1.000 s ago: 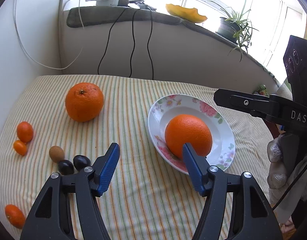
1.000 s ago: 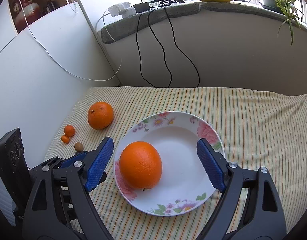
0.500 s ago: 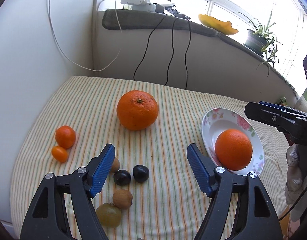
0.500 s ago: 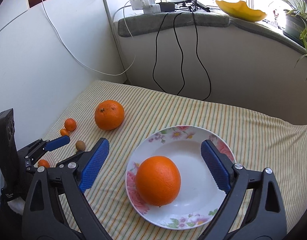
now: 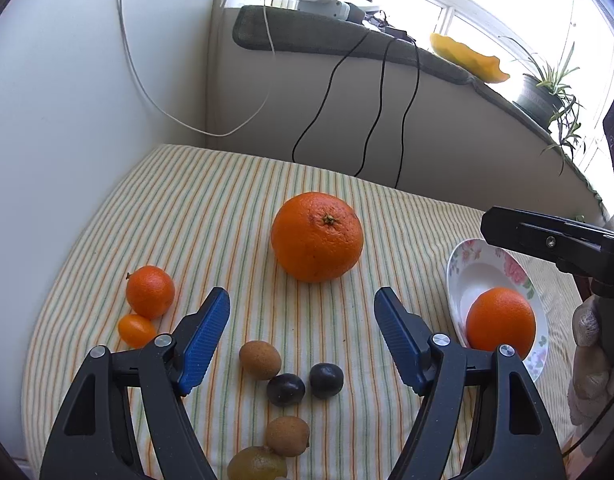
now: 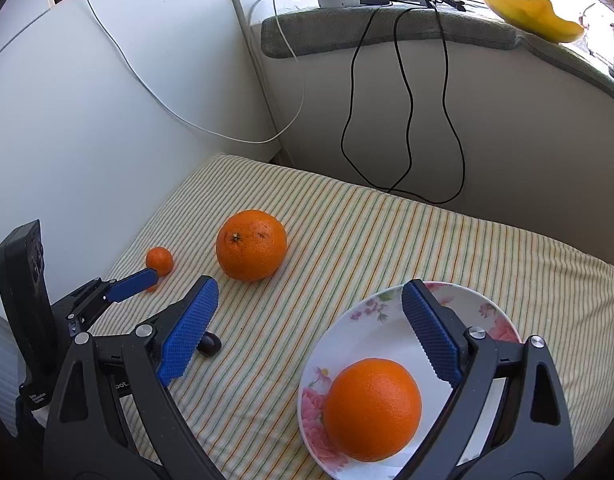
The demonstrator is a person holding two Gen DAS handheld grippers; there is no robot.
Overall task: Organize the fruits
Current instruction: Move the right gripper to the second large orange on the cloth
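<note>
1. Since a second back, both views have swung left. The left view had the flowered white plate [image 5: 459, 268] near its middle; now that plate sits at the right edge, and the big loose orange [image 5: 317, 237] is dead centre, just beyond the fingertips. The right view has slid the same way, so the plate is now low on its right.
2. Jaws: the left gripper [image 5: 303, 320] has just been opening and stands spread wide, nothing pinched, only striped cloth between the pads. The right gripper [image 6: 309, 320] has likewise just been opening and is spread with nothing held.
3. Done so far, I'd say: one smooth orange [image 6: 371, 409] already sits on the plate, toward its near-left rim.
4. Left to do, looks like plenty: the big orange, a small round tangerine [image 5: 150, 291], a tiny oval kumquat [image 5: 136, 330] touching it, two fuzzy brown kiwis [image 5: 260, 359], two dark plums [image 5: 326, 380] and a yellowish-green fruit [image 5: 257, 463] at the near edge, all on the striped tablecloth [image 5: 211, 216].
5. The big orange looks bumpy-skinned, stem scar up, resting upright, well apart from the plate.
</note>
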